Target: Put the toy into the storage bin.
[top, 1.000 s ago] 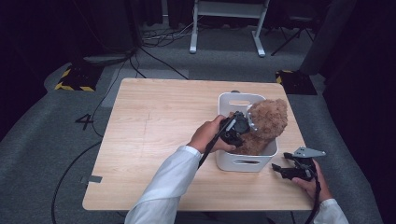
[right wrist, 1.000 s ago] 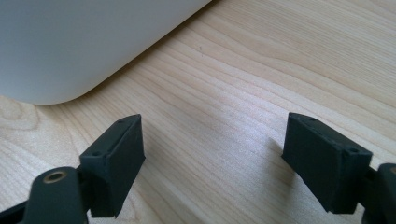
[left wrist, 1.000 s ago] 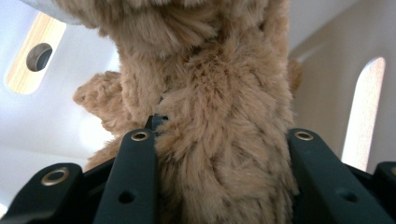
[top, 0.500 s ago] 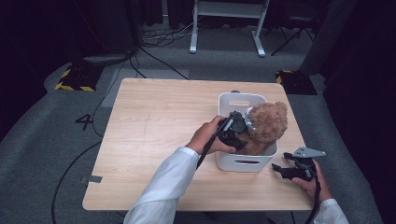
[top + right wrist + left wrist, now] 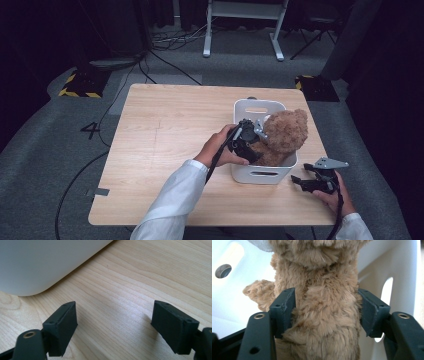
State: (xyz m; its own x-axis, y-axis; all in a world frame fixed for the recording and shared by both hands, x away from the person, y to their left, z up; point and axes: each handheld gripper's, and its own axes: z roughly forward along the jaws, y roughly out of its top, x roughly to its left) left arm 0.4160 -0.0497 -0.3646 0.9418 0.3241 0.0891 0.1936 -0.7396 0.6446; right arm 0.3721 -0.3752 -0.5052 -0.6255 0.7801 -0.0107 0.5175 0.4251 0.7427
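Left gripper (image 5: 325, 312) clamping teddy bear (image 5: 322, 310), inside bin (image 5: 260, 174)

Grey carpet floor (image 5: 60, 165) under a light wooden table (image 5: 165, 135), cables (image 5: 165, 55) trailing toward dark walls.

Tan, shaggy plush on the teddy bear (image 5: 325, 315) between black jaws of the left gripper (image 5: 327, 312); glossy white bin (image 5: 264, 172) around it; pale, streaky wood-grain table (image 5: 140, 290) under the black right gripper (image 5: 113, 325).
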